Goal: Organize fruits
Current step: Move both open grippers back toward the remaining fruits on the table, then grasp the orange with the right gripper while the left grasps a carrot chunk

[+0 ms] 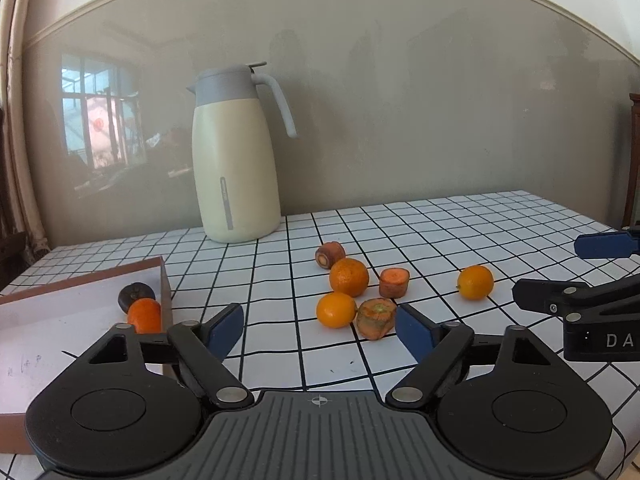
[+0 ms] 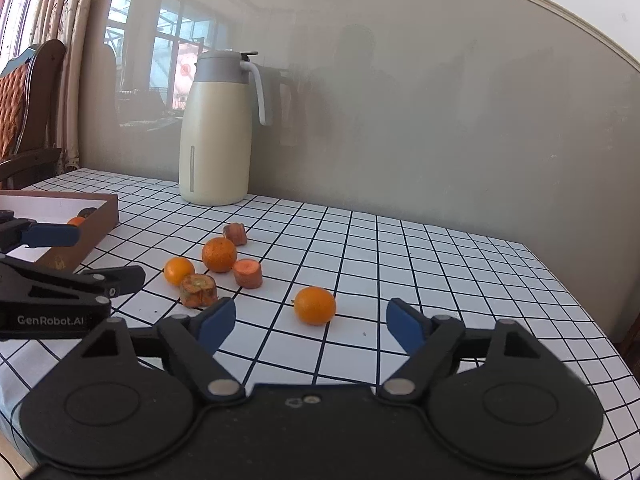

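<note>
Both jaws stand apart and grip nothing: the left gripper [image 1: 320, 330] hangs low over the white, black-gridded counter [image 1: 460, 216] just short of a small round orange [image 1: 336, 310] and a cut carrot stump [image 1: 376, 318], while the right gripper [image 2: 310, 322] faces a lone orange fruit [image 2: 315, 305]. A shallow brown cardboard box [image 1: 80, 312] at the left holds one orange fruit [image 1: 144, 315] and a dark round fruit [image 1: 136, 295]. Behind stands a cream thermos jug [image 1: 235, 156].
</note>
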A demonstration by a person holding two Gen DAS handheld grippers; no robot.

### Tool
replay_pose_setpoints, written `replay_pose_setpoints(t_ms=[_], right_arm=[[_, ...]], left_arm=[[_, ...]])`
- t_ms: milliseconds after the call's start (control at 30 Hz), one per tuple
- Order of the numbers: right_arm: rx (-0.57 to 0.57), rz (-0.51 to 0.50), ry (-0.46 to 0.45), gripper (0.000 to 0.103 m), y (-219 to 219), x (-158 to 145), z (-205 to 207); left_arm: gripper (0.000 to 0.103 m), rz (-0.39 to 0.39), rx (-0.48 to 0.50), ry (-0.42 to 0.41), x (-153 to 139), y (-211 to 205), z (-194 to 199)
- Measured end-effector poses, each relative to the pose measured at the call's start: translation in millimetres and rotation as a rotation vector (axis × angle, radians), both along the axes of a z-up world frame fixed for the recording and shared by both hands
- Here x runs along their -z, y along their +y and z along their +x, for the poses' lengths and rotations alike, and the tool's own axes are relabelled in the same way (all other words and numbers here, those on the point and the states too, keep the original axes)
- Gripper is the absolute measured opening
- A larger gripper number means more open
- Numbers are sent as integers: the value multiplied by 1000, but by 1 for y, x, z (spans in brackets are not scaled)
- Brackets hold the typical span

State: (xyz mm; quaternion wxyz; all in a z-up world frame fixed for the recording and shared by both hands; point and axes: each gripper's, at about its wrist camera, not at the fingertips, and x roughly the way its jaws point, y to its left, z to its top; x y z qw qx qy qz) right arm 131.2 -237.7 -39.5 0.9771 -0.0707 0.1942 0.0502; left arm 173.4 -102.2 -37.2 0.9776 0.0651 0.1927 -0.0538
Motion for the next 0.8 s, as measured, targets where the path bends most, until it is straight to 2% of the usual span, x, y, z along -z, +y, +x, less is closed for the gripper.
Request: replay_pose_setpoints(t_ms=[67, 133, 400, 567, 700, 800], right_arm=[[2, 5, 11, 64, -1, 1, 4], [4, 13, 20, 62, -3, 2, 10], [7, 12, 56, 56, -4, 8, 30], [7, 33, 103, 48, -6, 12, 50], [-9, 31, 136, 46, -3, 16, 59], [-15, 34, 152, 43, -2, 19, 66]], left_arm=[[68, -3, 8, 26, 4, -4, 5], [60, -13, 17, 55, 7, -7, 11], [46, -19, 42, 109, 15, -21, 30], [46, -27, 67, 150, 19, -26, 44], [45, -23, 81, 175, 23, -31, 57], [39, -15, 77, 182, 25, -34, 67]])
